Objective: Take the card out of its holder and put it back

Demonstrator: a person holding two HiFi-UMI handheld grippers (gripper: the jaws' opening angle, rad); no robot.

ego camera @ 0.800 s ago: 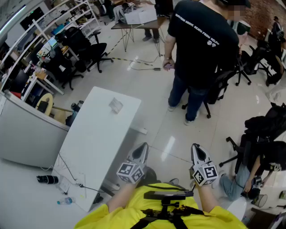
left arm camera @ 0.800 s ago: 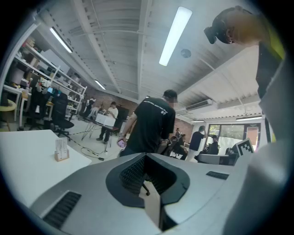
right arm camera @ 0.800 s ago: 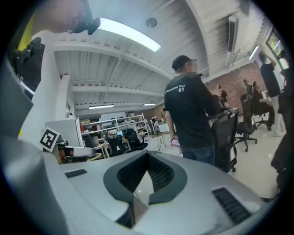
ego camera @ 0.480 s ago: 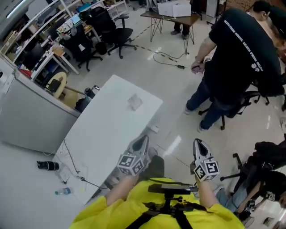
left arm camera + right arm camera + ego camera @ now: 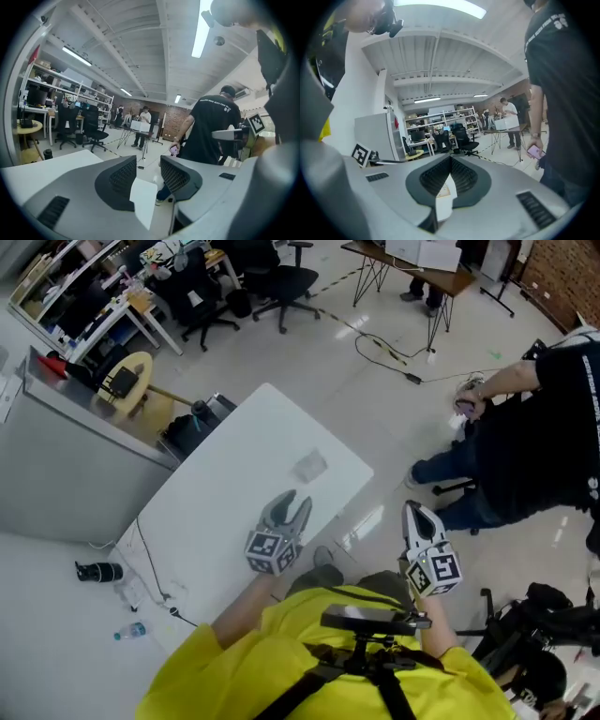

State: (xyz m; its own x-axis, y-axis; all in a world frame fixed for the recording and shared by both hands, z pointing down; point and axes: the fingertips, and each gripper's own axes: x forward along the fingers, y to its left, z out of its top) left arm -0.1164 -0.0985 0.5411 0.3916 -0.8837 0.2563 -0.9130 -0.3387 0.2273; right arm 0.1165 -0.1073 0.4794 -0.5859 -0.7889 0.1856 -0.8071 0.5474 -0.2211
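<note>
While nothing is yet gripped, the task looks to be at its very start, in the approach. The card holder [image 5: 309,465], a small clear thing, lies alone toward the far end of the white bench [image 5: 211,521], well apart from both tools. It is too small in the head view to say whether the card sits inside it, though with the holder untouched I judge that it does. The left tongs [image 5: 292,501] hover over the near part of the bench and point toward the holder; their jaws stand wide apart, with only the room showing between the pads. The right tongs [image 5: 415,512] hang off the bench edge over the floor, jaws closed together. A white slip [image 5: 443,199] shows low at the root of the right jaws, and a like one on the left tool; I take these for parts of the tools, not the card. The next move calls for carrying both tools forward to the holder, one to steady it and the other to pinch the card's free edge. A person in a dark shirt [image 5: 553,427] stands beyond the bench's right side.
</note>
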